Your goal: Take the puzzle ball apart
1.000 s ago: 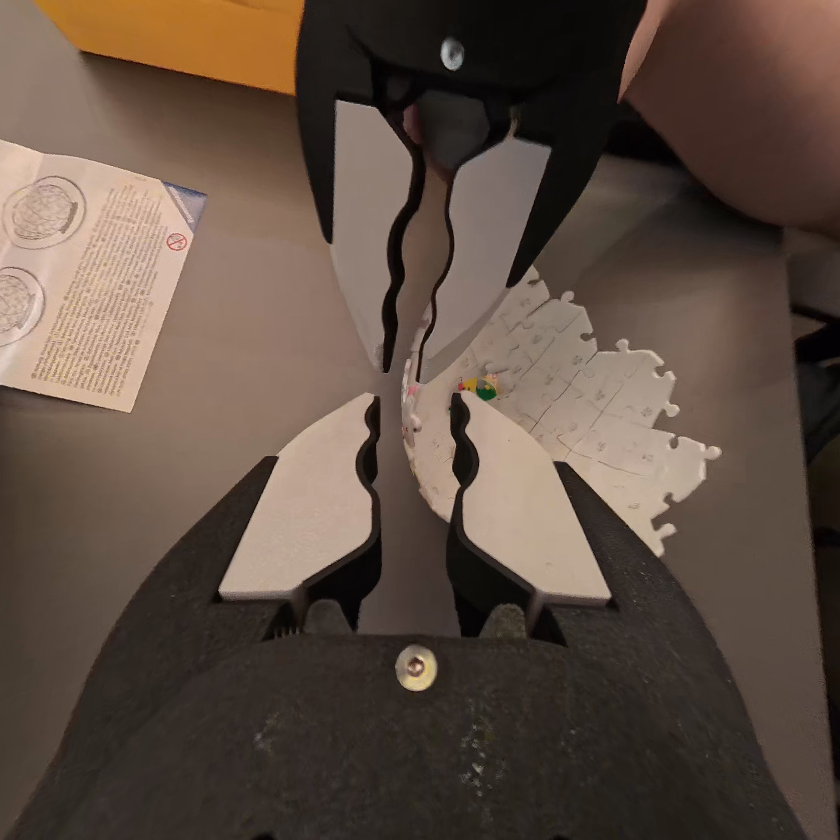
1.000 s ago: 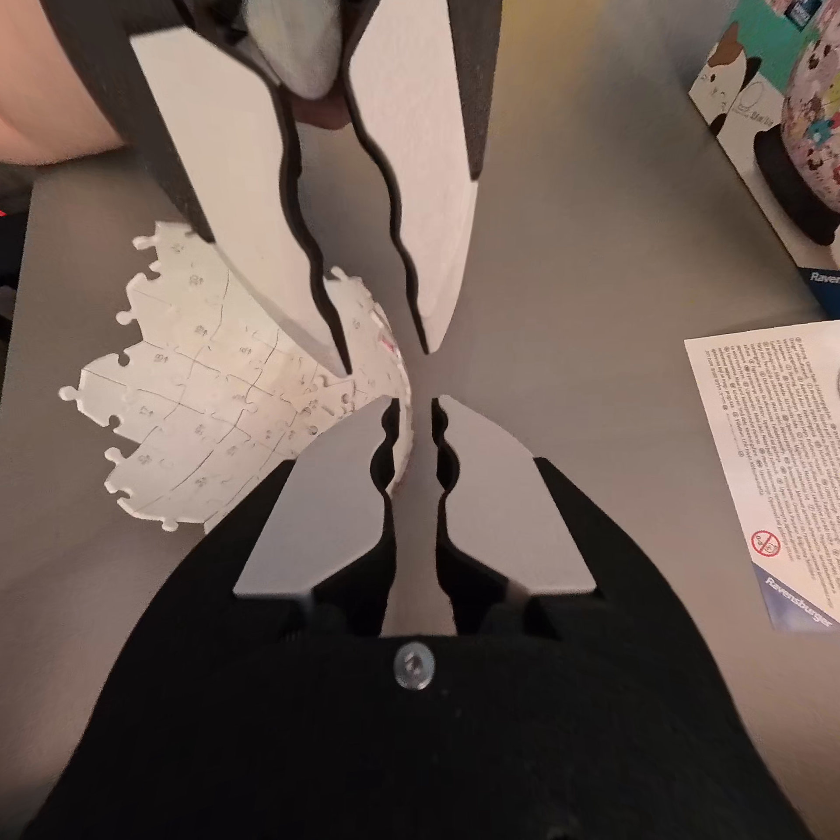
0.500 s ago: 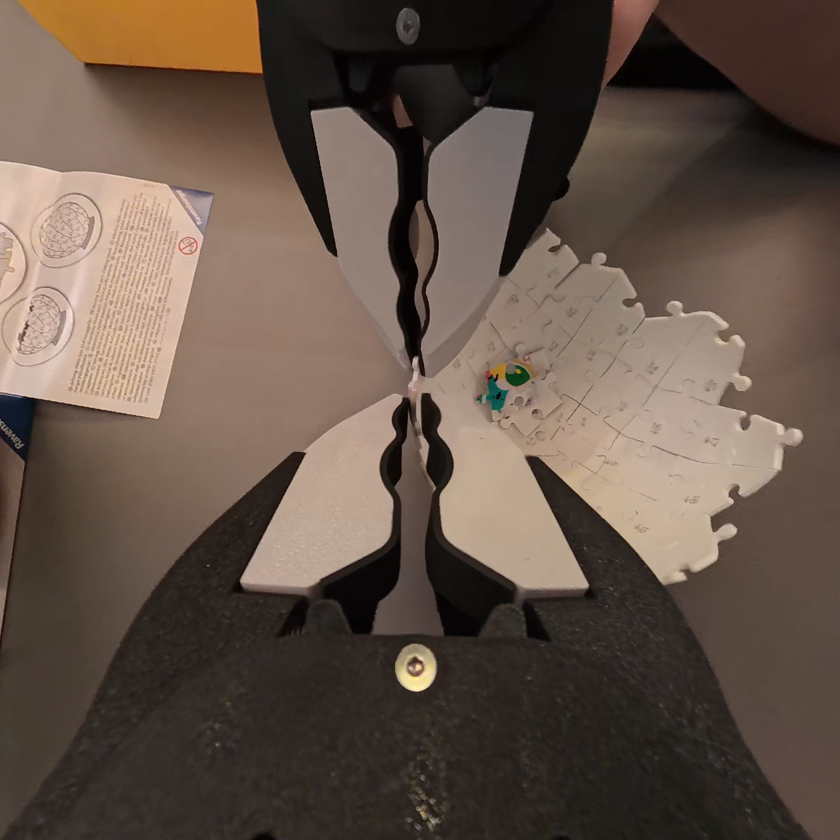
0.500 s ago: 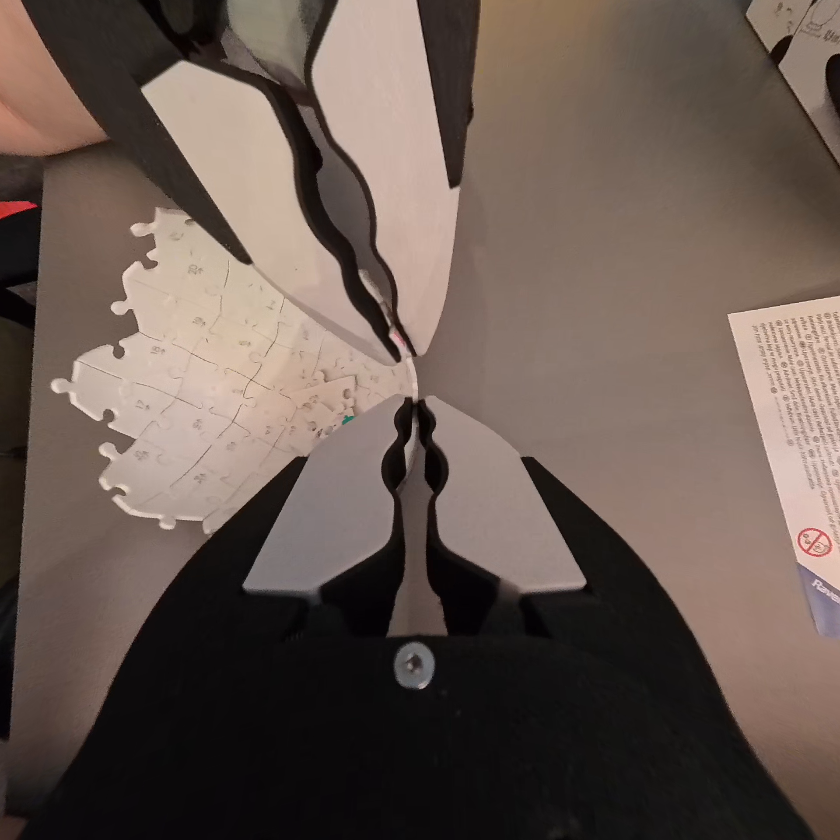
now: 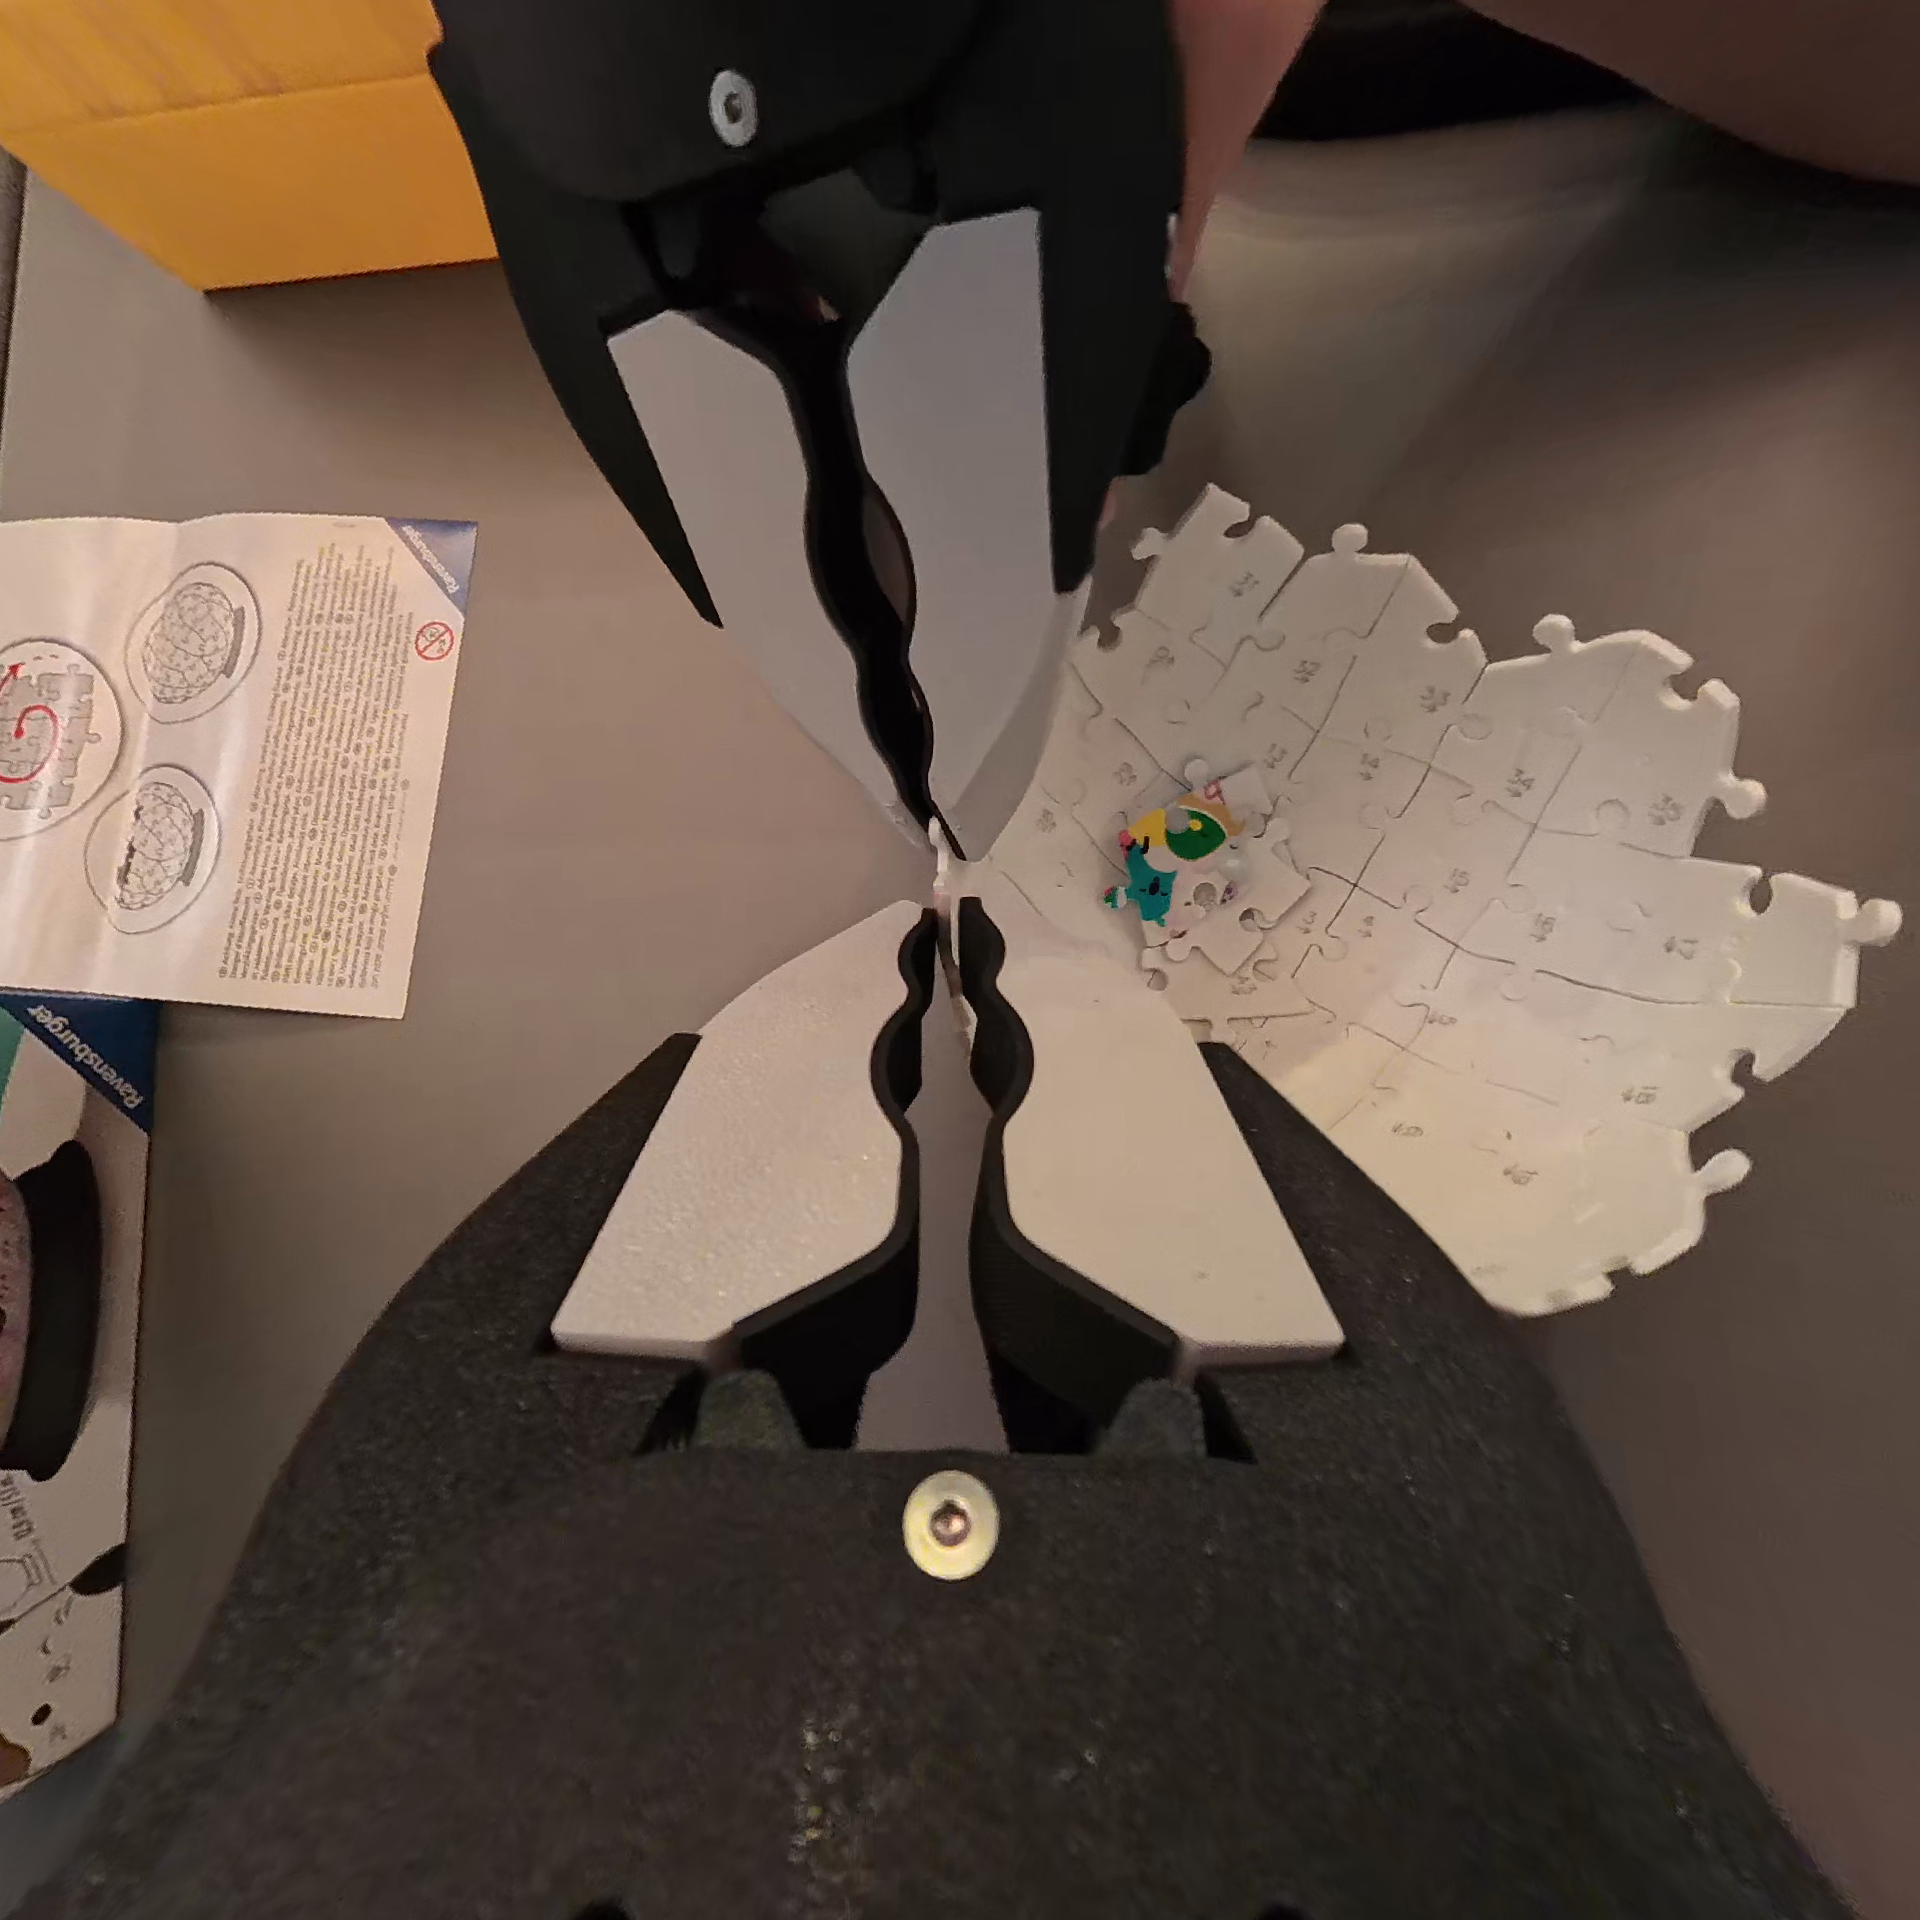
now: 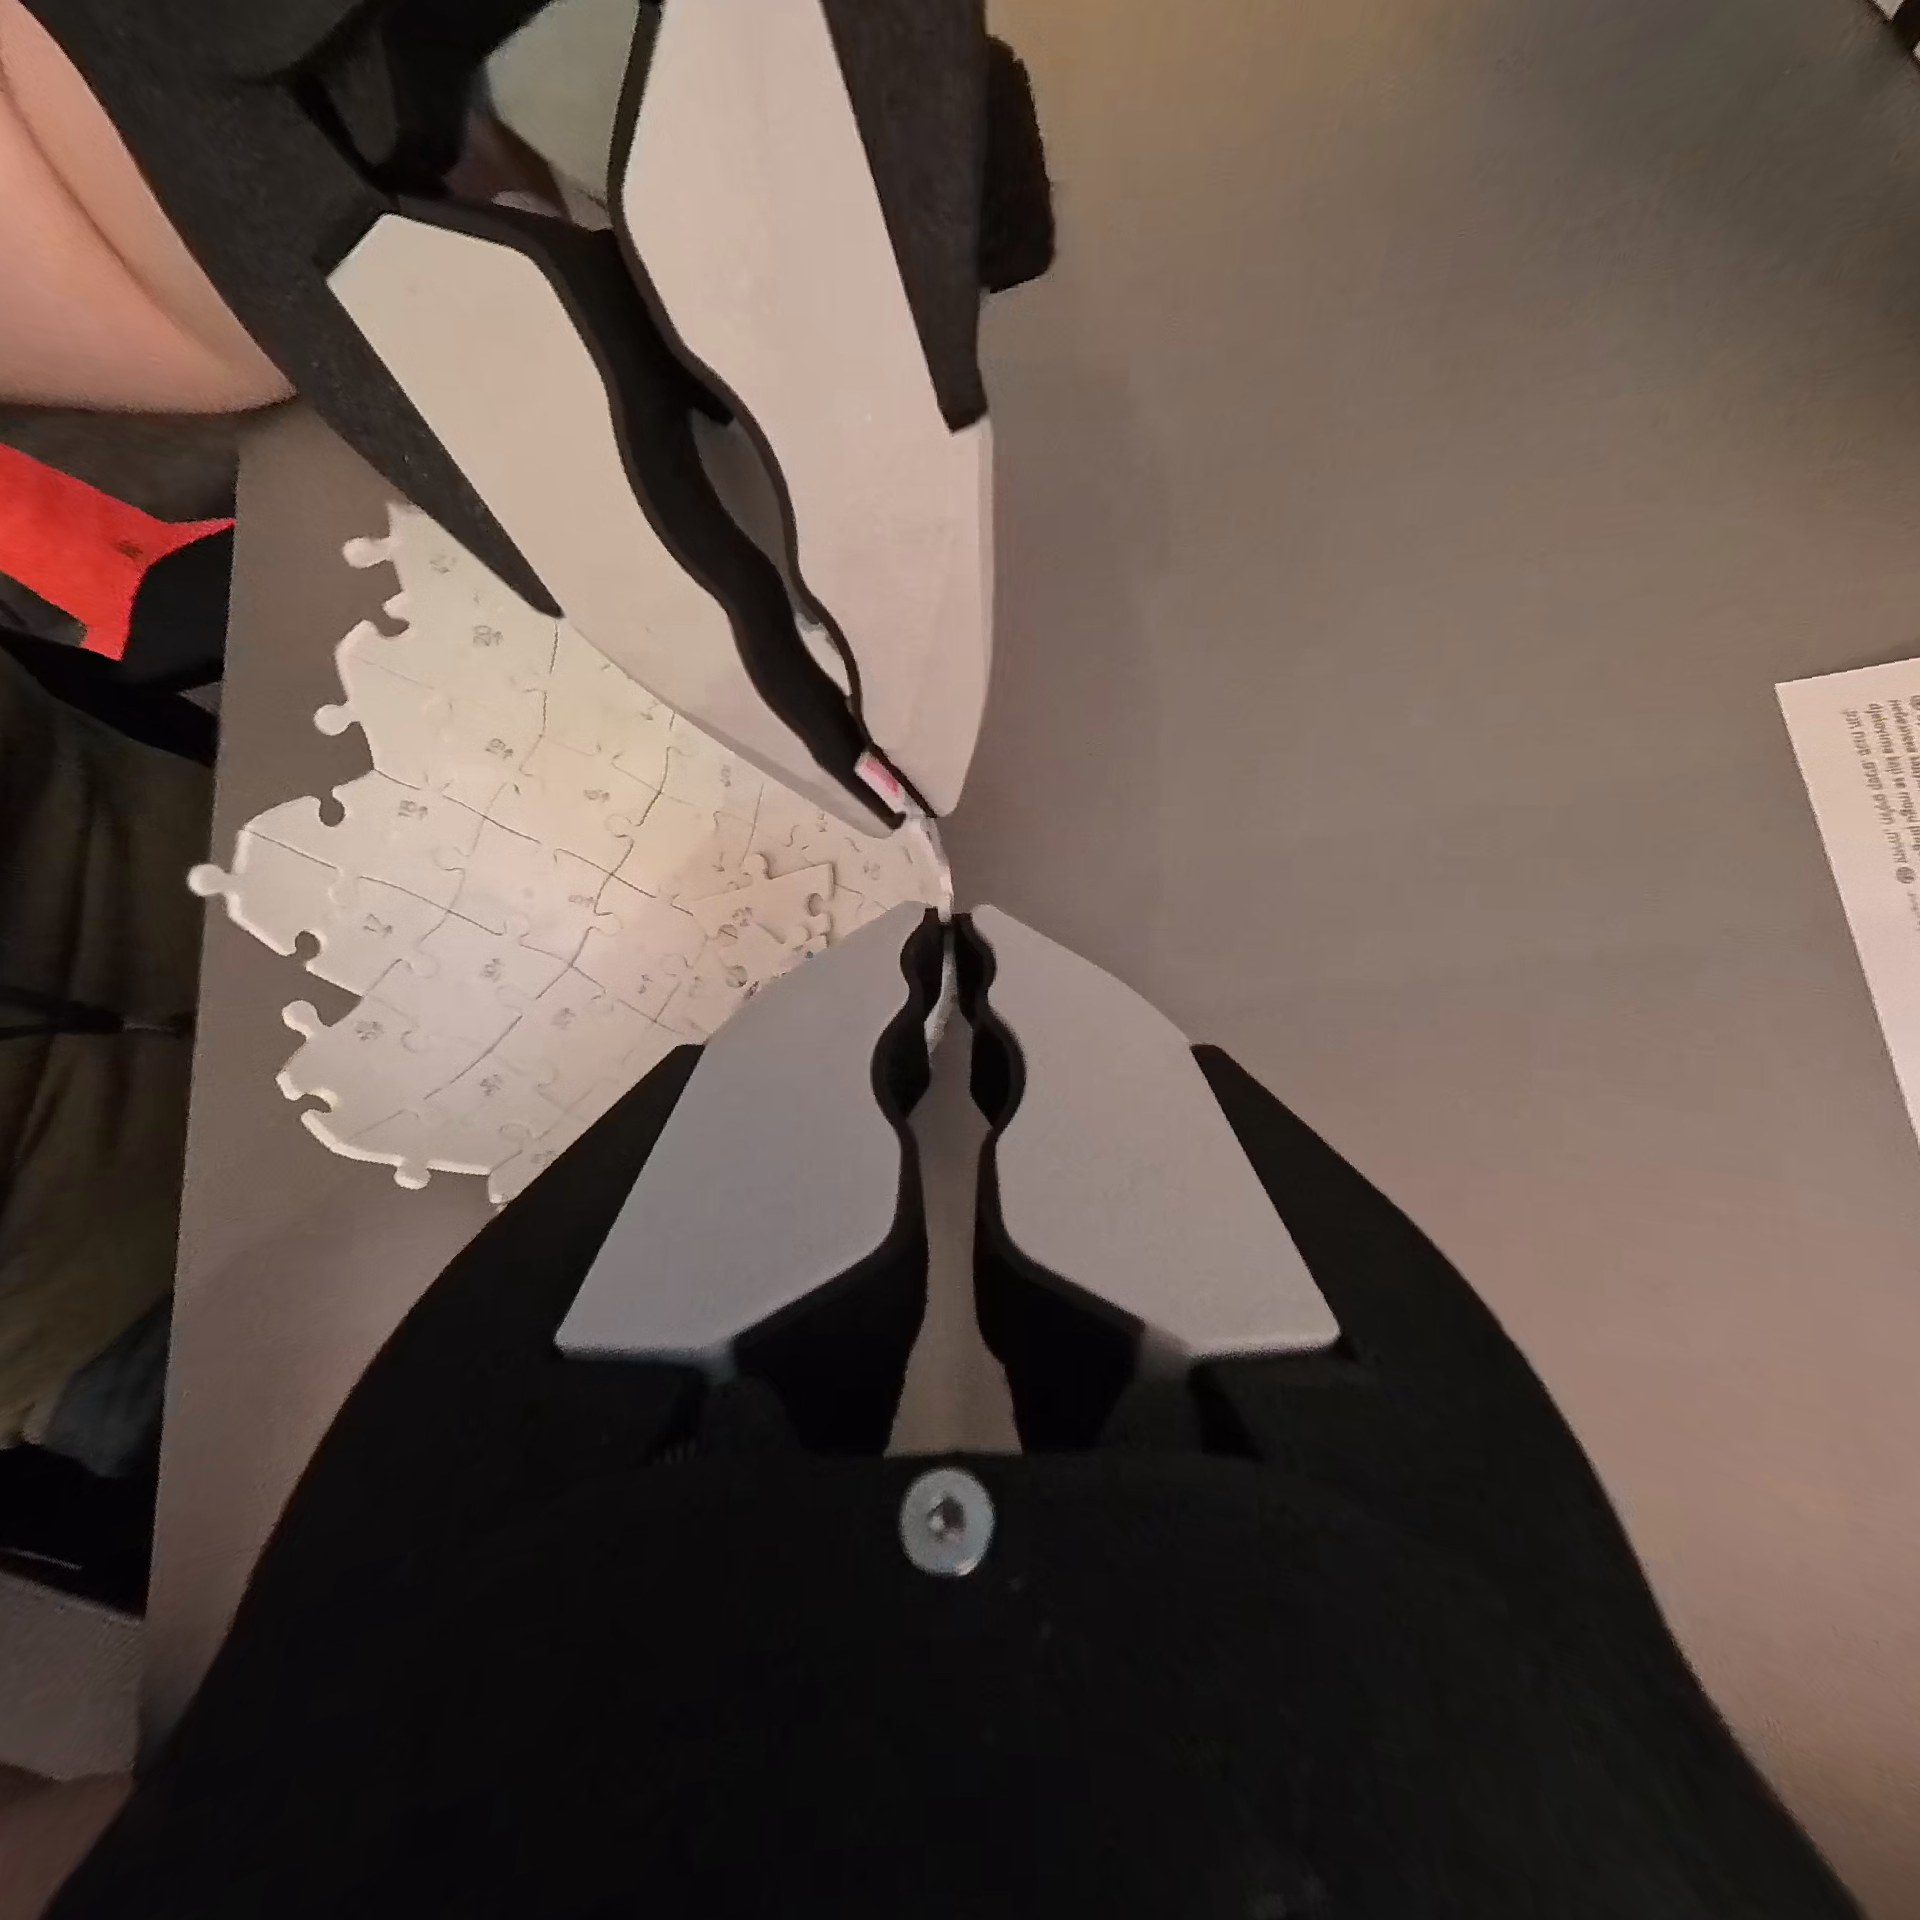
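The puzzle ball is a partial white shell (image 5: 1507, 935) lying open on the grey table, with its numbered inner side showing. A loose coloured piece (image 5: 1174, 862) sits inside it. My left gripper (image 5: 943, 920) is shut on the shell's rim. My right gripper (image 5: 935, 831) comes from the far side and is shut on the same rim just beyond it, tip to tip. In the right wrist view the shell (image 6: 499, 914) lies to the left, my right gripper (image 6: 943, 920) pinches its edge, and the left gripper (image 6: 904, 805) meets it from above.
A folded leaflet (image 5: 208, 758) lies to the left and also shows in the right wrist view (image 6: 1860, 883). A yellow box (image 5: 239, 135) stands at the far left. The puzzle's carton (image 5: 62, 1351) lies at the left edge. A person's arm (image 6: 104, 260) is close. The grippers are tip to tip, or close to it.
Both grippers went from open to shut on the shell's rim. The shell has turned so more of its inside and the coloured piece show.
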`<state>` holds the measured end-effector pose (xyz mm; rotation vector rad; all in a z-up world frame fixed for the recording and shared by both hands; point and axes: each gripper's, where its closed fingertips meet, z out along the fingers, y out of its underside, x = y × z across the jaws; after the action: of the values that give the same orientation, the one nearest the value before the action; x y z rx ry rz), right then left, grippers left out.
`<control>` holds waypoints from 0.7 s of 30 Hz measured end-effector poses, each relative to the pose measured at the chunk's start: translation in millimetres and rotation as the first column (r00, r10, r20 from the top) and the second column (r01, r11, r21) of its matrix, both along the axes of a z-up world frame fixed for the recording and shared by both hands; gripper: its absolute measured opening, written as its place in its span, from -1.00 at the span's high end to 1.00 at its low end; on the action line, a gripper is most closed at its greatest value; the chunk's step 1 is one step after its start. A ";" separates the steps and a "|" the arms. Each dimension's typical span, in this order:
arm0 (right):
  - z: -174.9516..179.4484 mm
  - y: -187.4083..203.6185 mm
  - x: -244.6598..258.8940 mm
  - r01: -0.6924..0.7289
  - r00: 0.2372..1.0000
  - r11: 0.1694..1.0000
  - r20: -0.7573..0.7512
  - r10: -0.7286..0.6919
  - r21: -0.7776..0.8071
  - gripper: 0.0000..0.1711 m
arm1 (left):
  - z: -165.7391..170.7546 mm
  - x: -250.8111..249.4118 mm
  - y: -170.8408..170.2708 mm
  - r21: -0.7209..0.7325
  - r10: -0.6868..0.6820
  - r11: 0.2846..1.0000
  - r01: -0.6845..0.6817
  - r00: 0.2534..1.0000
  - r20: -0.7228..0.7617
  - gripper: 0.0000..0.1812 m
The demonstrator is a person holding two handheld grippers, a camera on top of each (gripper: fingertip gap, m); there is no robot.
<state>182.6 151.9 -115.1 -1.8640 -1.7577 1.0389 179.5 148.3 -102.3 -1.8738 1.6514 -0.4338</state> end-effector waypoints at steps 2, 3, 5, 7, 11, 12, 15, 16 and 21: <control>0.2 -1.4 -0.3 -0.009 1.000 1.000 -0.006 0.009 -0.014 0.97 | 0.3 -0.2 -2.1 0.015 -0.028 0.999 0.028 1.000 -0.001 0.95; 0.3 -1.8 -0.3 -0.011 1.000 1.000 -0.005 0.010 -0.021 0.97 | 0.2 -0.3 -2.6 0.024 -0.038 0.999 0.038 0.999 -0.001 0.95; 0.2 -1.9 -0.8 -0.016 1.000 1.000 -0.009 0.016 -0.009 0.97 | 0.0 -0.7 -2.5 0.011 -0.030 0.999 0.030 1.000 0.004 0.95; 2.6 -1.2 -1.0 -0.030 0.999 0.998 -0.032 0.031 0.048 0.96 | 1.1 -1.0 0.2 -0.050 0.022 0.999 -0.020 0.999 0.030 0.96; 20.9 10.9 9.8 0.091 0.994 0.995 -0.064 -0.088 0.041 0.84 | 10.4 -3.0 11.0 -0.086 0.108 0.991 -0.101 0.990 0.088 0.78; 24.8 12.2 15.0 0.119 0.991 0.993 -0.060 -0.118 0.021 0.84 | 14.2 -3.3 13.0 -0.080 0.116 0.991 -0.108 0.988 0.101 0.74; 31.3 13.2 25.9 0.165 0.985 0.986 -0.049 -0.164 0.017 0.84 | 20.4 0.3 15.0 -0.098 0.114 0.990 -0.103 0.986 0.121 0.58; 30.7 12.1 27.2 0.176 0.984 0.984 -0.031 -0.176 0.010 0.83 | 18.7 2.0 16.0 -0.105 0.112 0.989 -0.100 0.987 0.111 0.58; 12.8 6.3 26.0 0.214 0.972 0.977 0.102 -0.214 0.006 0.84 | 0.7 10.8 13.6 -0.143 0.053 0.989 -0.049 0.998 0.025 0.70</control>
<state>208.6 158.2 -102.3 -2.0887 -1.5645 0.8813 190.3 161.8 -101.6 -1.9991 1.5864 -0.5669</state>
